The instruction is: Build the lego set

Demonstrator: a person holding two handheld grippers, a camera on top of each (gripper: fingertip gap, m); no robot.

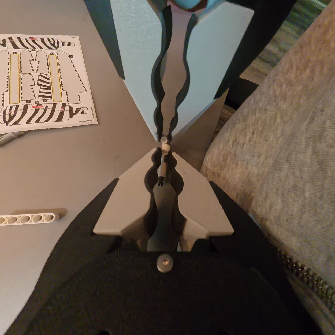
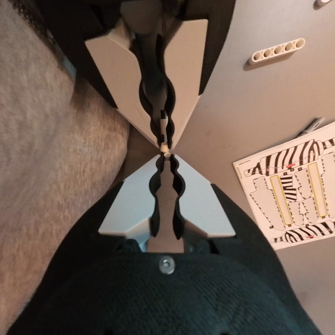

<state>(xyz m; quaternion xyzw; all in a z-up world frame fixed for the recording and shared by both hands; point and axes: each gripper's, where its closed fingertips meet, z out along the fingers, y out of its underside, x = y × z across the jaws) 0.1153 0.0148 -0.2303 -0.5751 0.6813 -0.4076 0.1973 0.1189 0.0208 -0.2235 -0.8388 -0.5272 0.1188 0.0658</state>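
Now the two claws meet tip to tip above the grey worktop (image 1: pixel 59 163); the left claw (image 1: pixel 164 149), with beige fingers, is pinching a thin white lego axle (image 1: pixel 162 164) that lies along the gap between its tips; a small black pin (image 1: pixel 160 181) sticks out of the end of the axle nearest to the camera. At the far end of the axle sits a small white bush (image 1: pixel 165 147), just at the claw tips. The right claw (image 2: pixel 165 157), with pale blue fingers, comes from the opposite side; its tips are pressed almost together on a small white connector piece (image 2: pixel 166 154) that touches the bush; in the right wrist view this piece shows between the two claws, which face each other directly.

On the worktop, well apart from the claws, lies a white lego beam with round holes (image 1: pixel 27 219); farther away lies a sticker sheet with zebra stripes (image 1: pixel 43 81); beside it a grey marker (image 1: pixel 10 136) lies partly under the edge of the sheet. A grey fabric surface (image 1: pixel 281 145) lies beside the worktop edge.
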